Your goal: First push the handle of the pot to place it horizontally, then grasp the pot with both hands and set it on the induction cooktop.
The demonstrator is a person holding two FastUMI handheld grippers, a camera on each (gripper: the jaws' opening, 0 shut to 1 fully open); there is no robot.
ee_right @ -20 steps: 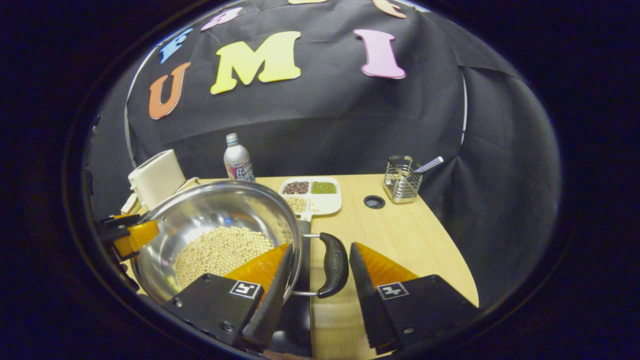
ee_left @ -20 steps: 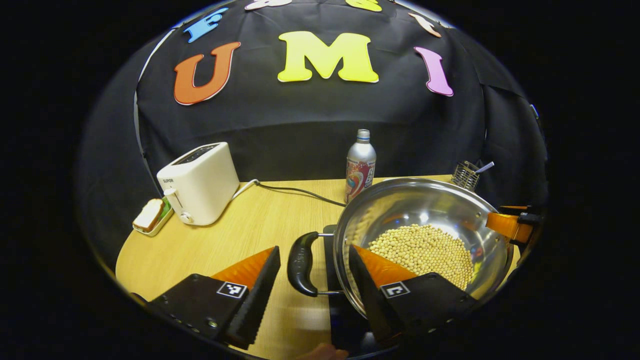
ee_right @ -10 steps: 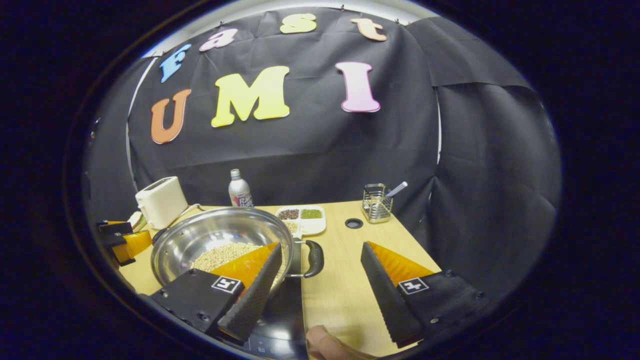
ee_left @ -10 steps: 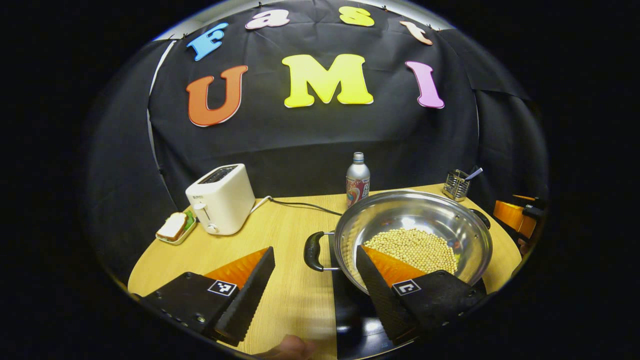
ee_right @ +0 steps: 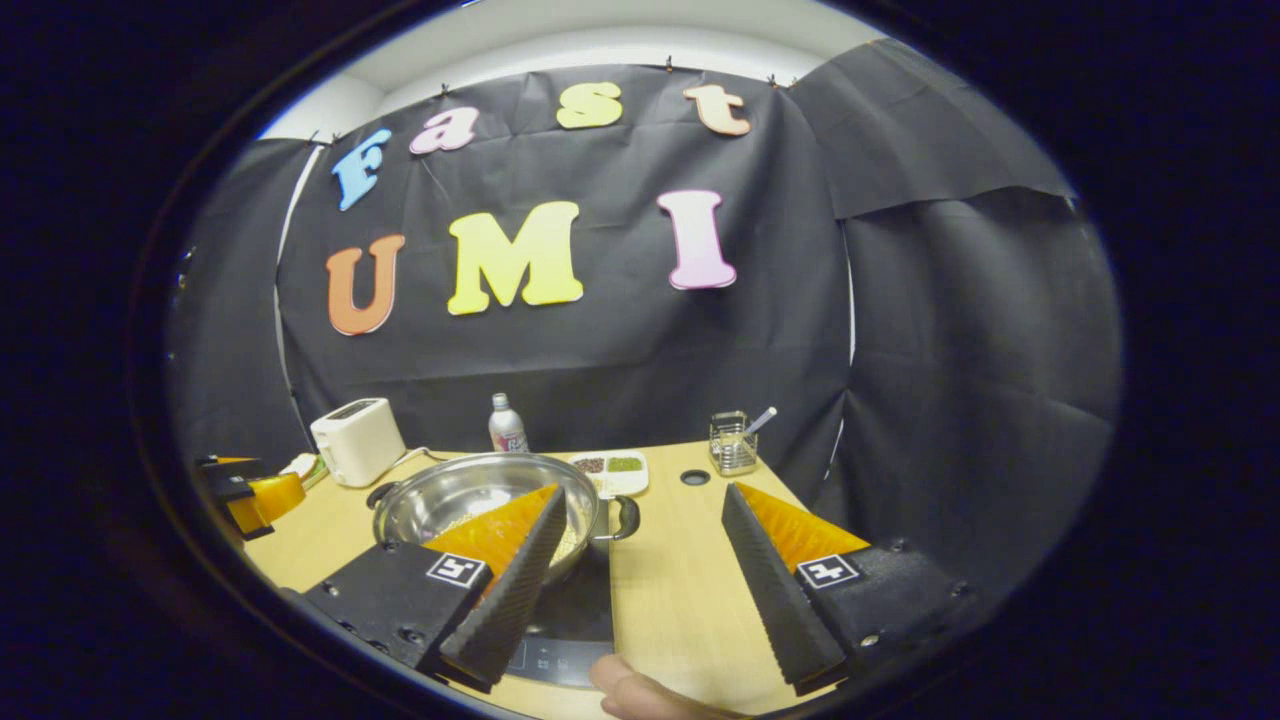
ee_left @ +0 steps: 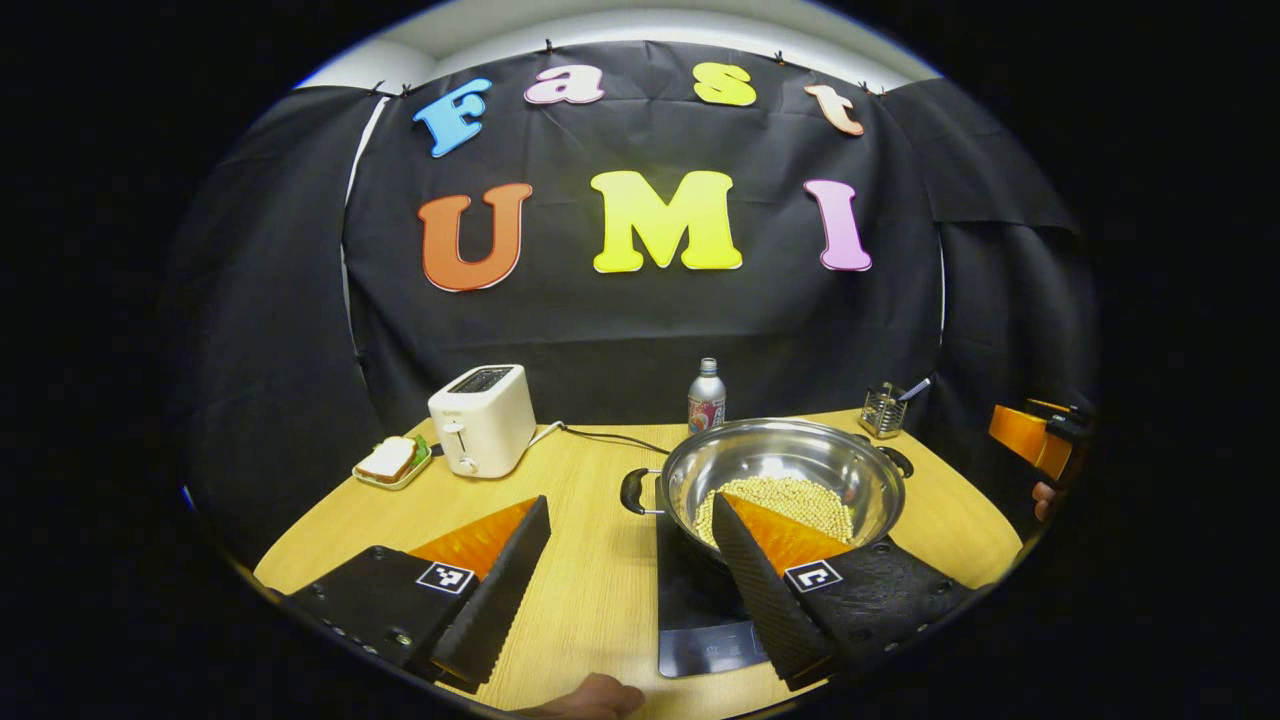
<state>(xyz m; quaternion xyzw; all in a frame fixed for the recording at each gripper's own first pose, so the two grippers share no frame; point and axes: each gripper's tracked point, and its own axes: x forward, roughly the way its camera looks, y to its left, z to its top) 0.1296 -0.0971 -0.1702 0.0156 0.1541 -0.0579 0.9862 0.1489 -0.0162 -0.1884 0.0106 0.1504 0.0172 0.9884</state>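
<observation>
Both of my grippers have pulled back from the pot (ee_left: 785, 478), a round shiny steel bowl holding pale beans (ee_left: 790, 497), now sitting on the flat black cooktop (ee_left: 695, 610). Left gripper (ee_left: 628, 540) and right gripper (ee_right: 640, 522) hover spread wide, grasping nothing. Behind the pot stand a bottle (ee_left: 706, 396) and a boxy white toaster (ee_left: 482, 419).

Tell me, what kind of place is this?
Likely a mock kitchen set up in a booth: a wooden table carries a toaster, an induction cooktop with a pot of beans, and a utensil rack.
</observation>
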